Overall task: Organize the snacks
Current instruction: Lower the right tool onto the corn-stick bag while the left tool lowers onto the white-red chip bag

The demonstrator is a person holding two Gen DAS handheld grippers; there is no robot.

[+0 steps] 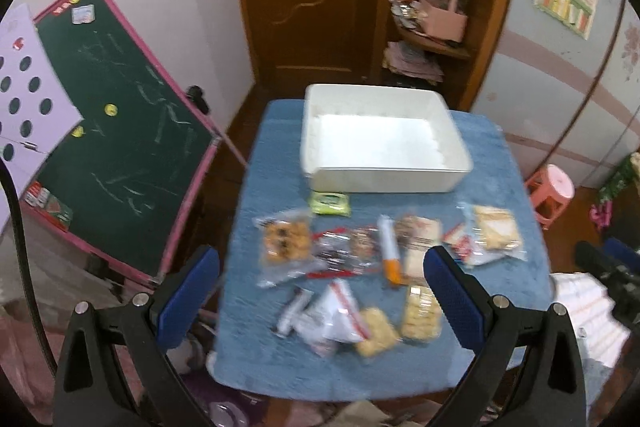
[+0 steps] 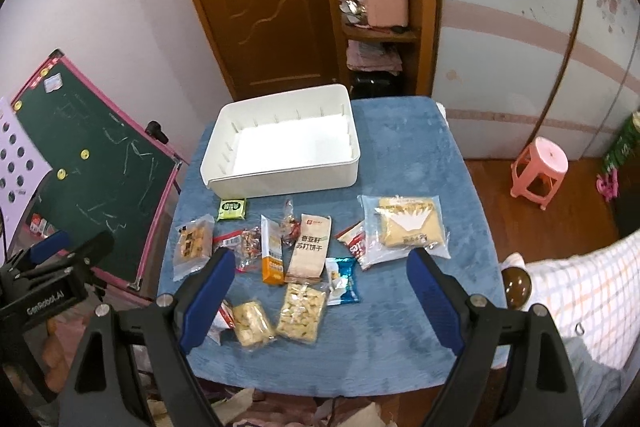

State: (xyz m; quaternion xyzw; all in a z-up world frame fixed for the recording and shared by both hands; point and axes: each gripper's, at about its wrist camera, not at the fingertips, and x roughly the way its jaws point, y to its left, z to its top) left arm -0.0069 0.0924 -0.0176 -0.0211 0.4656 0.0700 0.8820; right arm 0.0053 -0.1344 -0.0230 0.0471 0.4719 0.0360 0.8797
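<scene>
Right wrist view: the right hand-held gripper hangs wide open, empty, above snack packets scattered on the blue bench. White bin sits far-left. The left hand-held gripper likewise gapes empty.

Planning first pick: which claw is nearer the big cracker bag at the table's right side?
Right. The right claw hovers just short of the cracker bag; the left claw hangs farther left, off its side.

White bin; blue tablecloth; pink stool; green chalkboard.
</scene>
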